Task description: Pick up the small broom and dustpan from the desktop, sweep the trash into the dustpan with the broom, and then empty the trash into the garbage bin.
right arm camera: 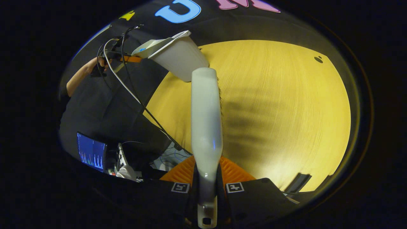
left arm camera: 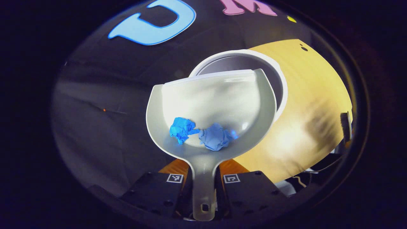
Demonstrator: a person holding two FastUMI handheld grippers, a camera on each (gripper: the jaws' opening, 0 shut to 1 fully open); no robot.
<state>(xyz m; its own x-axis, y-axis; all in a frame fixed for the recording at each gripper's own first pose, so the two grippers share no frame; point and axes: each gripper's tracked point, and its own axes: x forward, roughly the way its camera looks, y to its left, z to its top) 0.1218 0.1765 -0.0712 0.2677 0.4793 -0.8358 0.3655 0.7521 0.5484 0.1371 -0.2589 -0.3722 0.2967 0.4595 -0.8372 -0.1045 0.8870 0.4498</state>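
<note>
- In the left gripper view the left gripper [left arm camera: 203,183] pinches the handle of the dustpan [left arm camera: 219,95] between its two fingers [left arm camera: 159,187]; the handle end with its small hole is at the bottom edge.
- The dustpan is lifted, and its far lip lies over the open mouth of the garbage bin [left arm camera: 281,82]. The pan hides most of the bin, so only part of the white rim and the grey inside can be seen.
- Two crumpled blue paper balls [left arm camera: 216,136] lie in the near part of the pan, close to the handle, one beside the other.
- The yellow worktop [left arm camera: 311,105] is on the right, with a dark blurred shadow on it. At the right edge a dark bristled thing is cut off and hard to make out.
- In the right gripper view the right gripper [right arm camera: 206,187] grips the handle of the broom [right arm camera: 206,121] with both fingers [right arm camera: 254,194]. The broom points away, and its bristles are almost hidden behind the pale back; only a dark fringe shows.
- Far on the left, a hand [right arm camera: 103,62] holds the other gripper with the dustpan in the air; cables hang from it.
- A lit screen [right arm camera: 91,152] is at the lower left, too small to tell more.
</note>
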